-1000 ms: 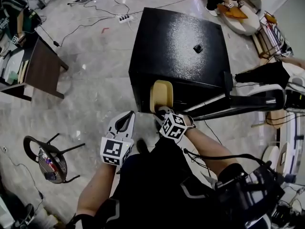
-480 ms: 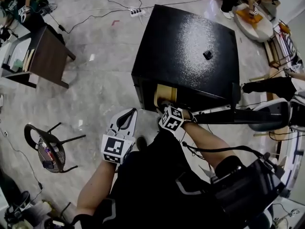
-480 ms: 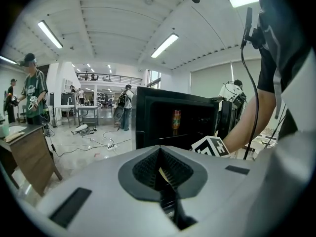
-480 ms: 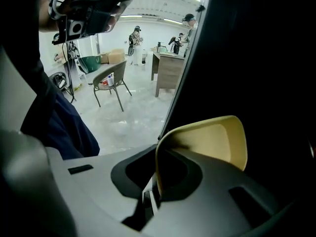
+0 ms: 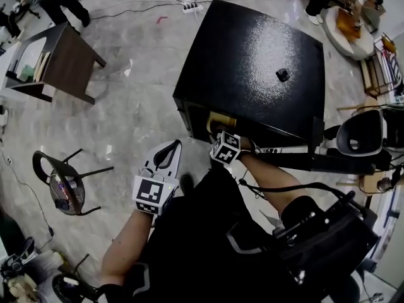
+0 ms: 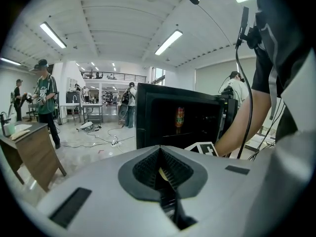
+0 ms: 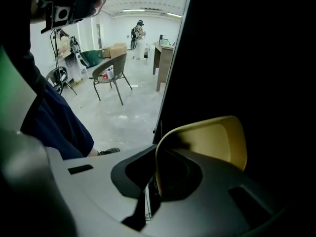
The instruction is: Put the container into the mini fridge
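Right claw pinches the yellow container, its length pointing into the fridge.

Container pale yellow; mini fridge glossy black; can seemingly red-orange; floor grey marbled.

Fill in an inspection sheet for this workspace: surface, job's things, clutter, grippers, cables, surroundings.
Surface: glossy pale floor; black mini fridge stands on it, open.
Job's things: tan container, held by its rim at the fridge opening; a drink inside the fridge.
Clutter: small dark object on the fridge top.
Grippers: right gripper shut on the container; left gripper shut, empty.
Cables: corded power strip on the floor.
Surroundings: wooden desk, chair, people standing around.
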`<state>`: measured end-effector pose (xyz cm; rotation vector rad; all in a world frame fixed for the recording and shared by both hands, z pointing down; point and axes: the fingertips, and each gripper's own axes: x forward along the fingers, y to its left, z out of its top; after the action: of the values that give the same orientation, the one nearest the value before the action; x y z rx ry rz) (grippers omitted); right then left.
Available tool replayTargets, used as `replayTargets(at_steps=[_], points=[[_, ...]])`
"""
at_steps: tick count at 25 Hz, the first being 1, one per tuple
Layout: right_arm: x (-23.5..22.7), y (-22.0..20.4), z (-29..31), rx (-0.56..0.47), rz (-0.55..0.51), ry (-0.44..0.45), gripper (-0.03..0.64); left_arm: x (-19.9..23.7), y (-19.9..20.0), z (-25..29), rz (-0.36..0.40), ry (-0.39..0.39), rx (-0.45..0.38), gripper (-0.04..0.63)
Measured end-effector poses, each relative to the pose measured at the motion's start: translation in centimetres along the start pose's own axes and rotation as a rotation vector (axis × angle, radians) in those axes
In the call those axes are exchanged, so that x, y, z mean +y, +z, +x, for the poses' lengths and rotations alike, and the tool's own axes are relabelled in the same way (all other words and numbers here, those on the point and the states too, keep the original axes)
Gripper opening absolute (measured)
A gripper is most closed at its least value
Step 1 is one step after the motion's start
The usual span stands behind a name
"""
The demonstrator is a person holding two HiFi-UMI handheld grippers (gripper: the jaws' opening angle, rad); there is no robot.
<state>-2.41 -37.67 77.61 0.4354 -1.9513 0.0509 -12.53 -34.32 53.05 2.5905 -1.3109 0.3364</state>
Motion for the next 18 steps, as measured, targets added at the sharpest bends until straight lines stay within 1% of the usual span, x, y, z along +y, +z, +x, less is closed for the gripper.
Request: replayTargets(at_steps=[7,11,15,18], points=[[-0.9,-0.6,1.5,0.037,0.001,0.008,0.021,0.3,-0.3,-0.2,-0.049,0.032,-0.008,0.009],[-1.5,-0.9,2.2,0.064,-0.001,0.002,0.021,0.2,-0.3,-0.6,-0.059,0.051,-0.006,0.009],[-2.5,-1.1,2.1,0.100,-0.004,-0.007,0.021,-0.1,0.2,-0.9,-0.052,0.058,-0.023,0.009],[-2.3,-0.9,2.2,0.103,0.010,-0.007,0.021,-0.4,-0.2,-1.6,-0.056,0.059,-0.017,0.009]])
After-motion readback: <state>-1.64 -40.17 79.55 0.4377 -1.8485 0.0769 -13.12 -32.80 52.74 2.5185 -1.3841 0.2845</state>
